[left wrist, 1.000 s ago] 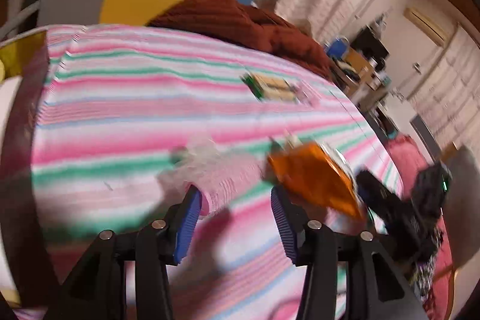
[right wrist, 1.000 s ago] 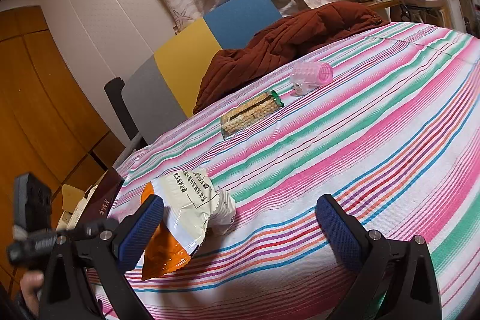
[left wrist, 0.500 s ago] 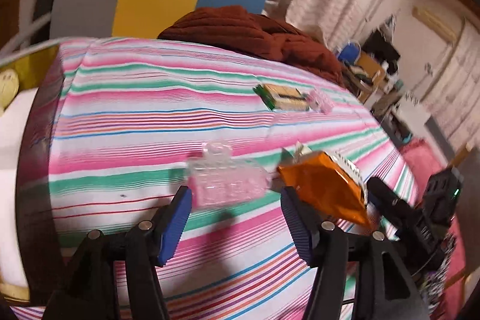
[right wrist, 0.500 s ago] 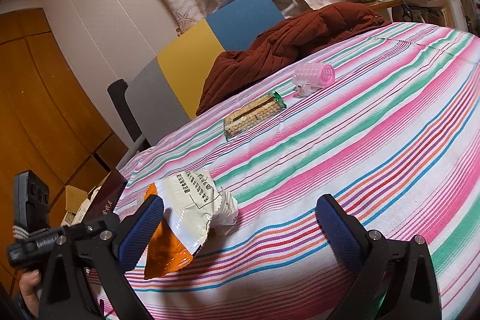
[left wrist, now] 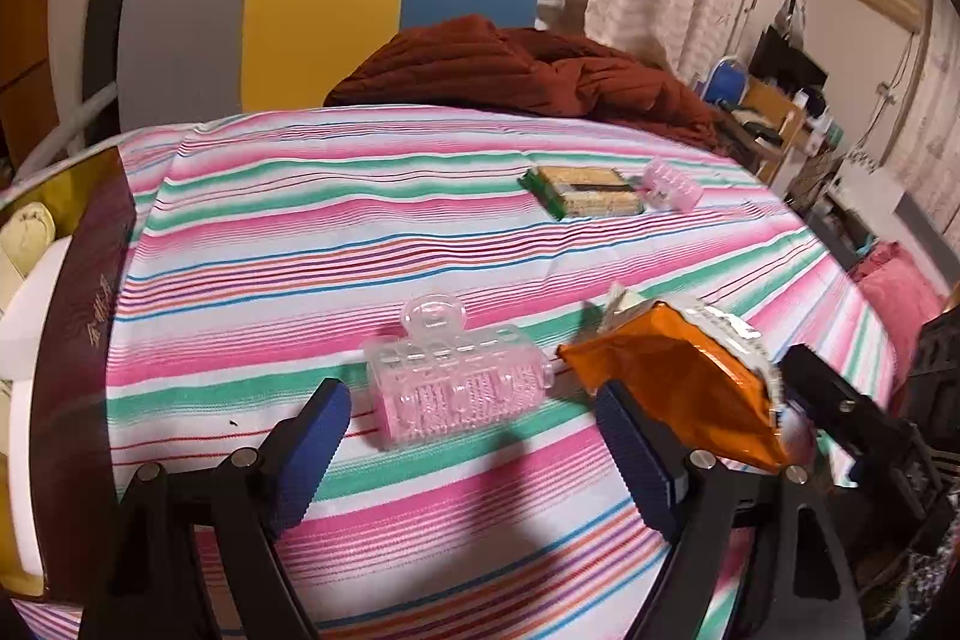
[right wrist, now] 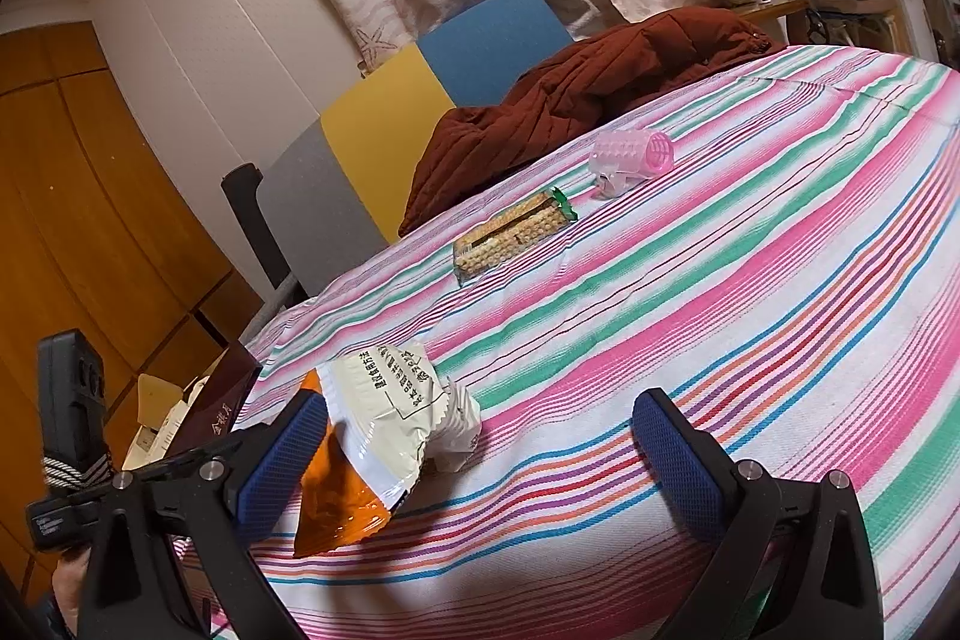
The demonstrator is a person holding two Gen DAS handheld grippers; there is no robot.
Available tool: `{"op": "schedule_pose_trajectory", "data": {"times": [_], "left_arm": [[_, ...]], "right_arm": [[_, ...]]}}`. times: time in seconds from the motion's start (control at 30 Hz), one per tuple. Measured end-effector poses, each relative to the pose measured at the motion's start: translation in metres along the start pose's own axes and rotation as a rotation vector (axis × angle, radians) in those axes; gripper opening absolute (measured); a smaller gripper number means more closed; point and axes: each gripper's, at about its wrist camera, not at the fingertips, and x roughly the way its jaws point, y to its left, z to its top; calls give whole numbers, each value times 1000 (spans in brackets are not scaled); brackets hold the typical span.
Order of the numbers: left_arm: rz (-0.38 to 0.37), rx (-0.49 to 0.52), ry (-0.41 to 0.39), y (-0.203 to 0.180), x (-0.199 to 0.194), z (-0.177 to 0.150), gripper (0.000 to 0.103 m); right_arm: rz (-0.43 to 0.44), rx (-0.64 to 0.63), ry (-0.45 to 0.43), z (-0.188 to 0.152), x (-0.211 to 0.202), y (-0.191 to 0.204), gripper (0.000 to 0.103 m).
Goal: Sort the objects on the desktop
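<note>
Striped tablecloth [left wrist: 372,244] — roller [left wrist: 459,388] mid-table

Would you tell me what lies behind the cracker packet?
Behind the cracker packet, a dark red jacket is heaped at the table's far edge; whatever it covers stays hidden.

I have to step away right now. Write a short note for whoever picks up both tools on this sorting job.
Left tool: open, empty, above the cloth, with the near pink hair roller lying ahead between its fingers, not gripped.
Right tool: open, empty; the orange snack bag lies against its left finger.
Far side of the striped tablecloth: cracker pack and a second pink hair roller, side by side.
Done: both rollers, the bag and the pack lie loose on the cloth; no sorted groups are evident.
Left: probably close on the near roller, then group rollers and snacks.
</note>
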Motion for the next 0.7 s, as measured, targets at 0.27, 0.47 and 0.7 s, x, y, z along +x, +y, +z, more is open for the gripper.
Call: {"op": "schedule_pose_trajectory", "data": {"times": [0.27, 0.47, 0.7], "left_arm": [[50, -14, 51, 1, 19, 3, 86], [12, -58, 51, 10, 23, 4, 75], [-44, -52, 52, 31, 6, -5, 73]], "right_arm": [[7, 2, -5, 0, 0, -1, 103], [8, 0, -3, 0, 0, -1, 103], [3, -2, 3, 1, 0, 0, 103]]}}
